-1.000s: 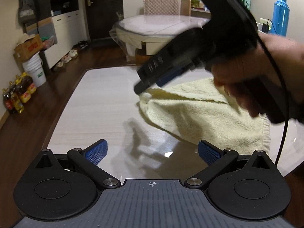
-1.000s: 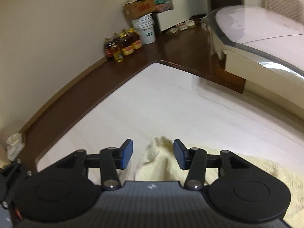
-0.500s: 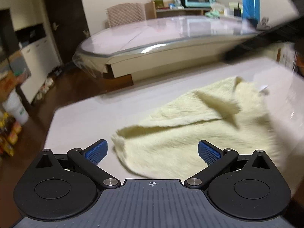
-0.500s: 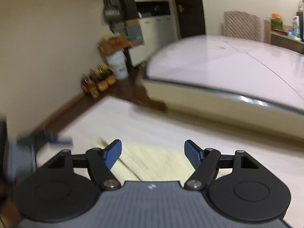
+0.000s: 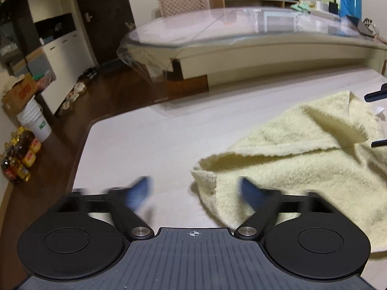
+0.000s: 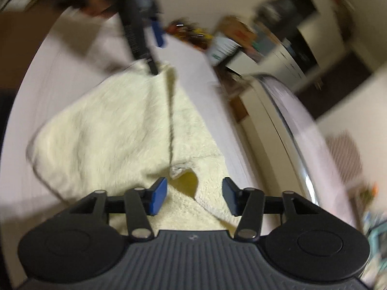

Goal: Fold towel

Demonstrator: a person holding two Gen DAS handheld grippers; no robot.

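The counter (image 5: 150, 140) carries the pale yellow towel (image 5: 302, 159), lying rumpled with one flap thrown loosely over itself, so I judge the fold barely begun. My left tongs (image 5: 194, 191) are closing at the towel's near corner; through the blur they seem not yet pinching. My right tongs (image 6: 194, 194), also closing, straddle the towel's opposite edge, pads clear.

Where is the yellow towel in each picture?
Left wrist view: the towel lies at the right, a corner between the closing left gripper.
Right wrist view: the towel fills the middle, under the closing right gripper.
Shared landmark: the white bucket on the floor.
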